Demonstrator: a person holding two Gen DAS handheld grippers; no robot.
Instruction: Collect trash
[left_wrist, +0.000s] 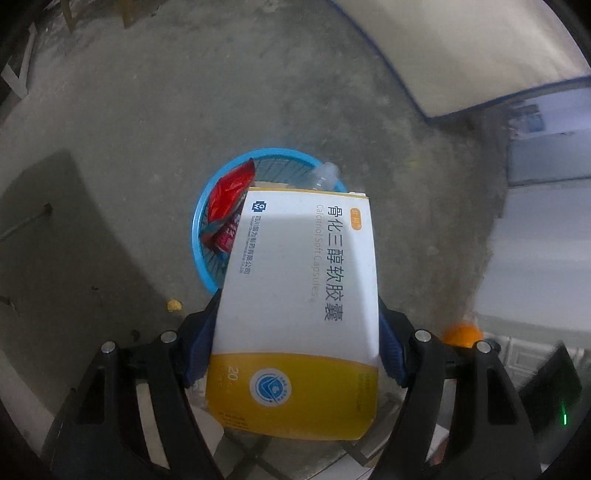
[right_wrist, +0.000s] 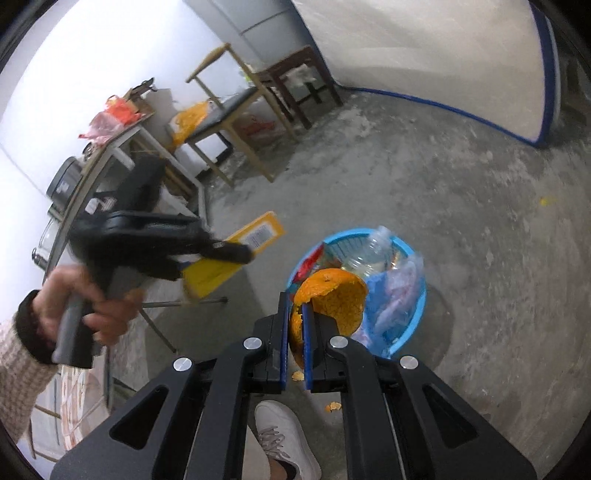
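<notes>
My left gripper (left_wrist: 297, 314) is shut on a white and yellow medicine box (left_wrist: 299, 302), held above the concrete floor short of a round blue basket (left_wrist: 201, 225). A red wrapper (left_wrist: 229, 203) and a clear plastic bottle (left_wrist: 325, 175) lie in the basket. In the right wrist view my right gripper (right_wrist: 295, 306) is shut on a piece of orange peel (right_wrist: 332, 295) at the near rim of the blue basket (right_wrist: 413, 317), which also holds the bottle (right_wrist: 373, 247) and clear plastic wrap (right_wrist: 399, 291). The left gripper (right_wrist: 236, 254) with the box (right_wrist: 236, 254) shows at the left, held by a hand (right_wrist: 85, 306).
Orange peel scraps (right_wrist: 334, 406) lie on the floor near a white shoe (right_wrist: 284, 439); another scrap (left_wrist: 173, 304) lies left of the basket. Wooden chairs and tables with bags (right_wrist: 229, 110) stand at the back left. A blue-edged white sheet (right_wrist: 424, 55) hangs at the back right.
</notes>
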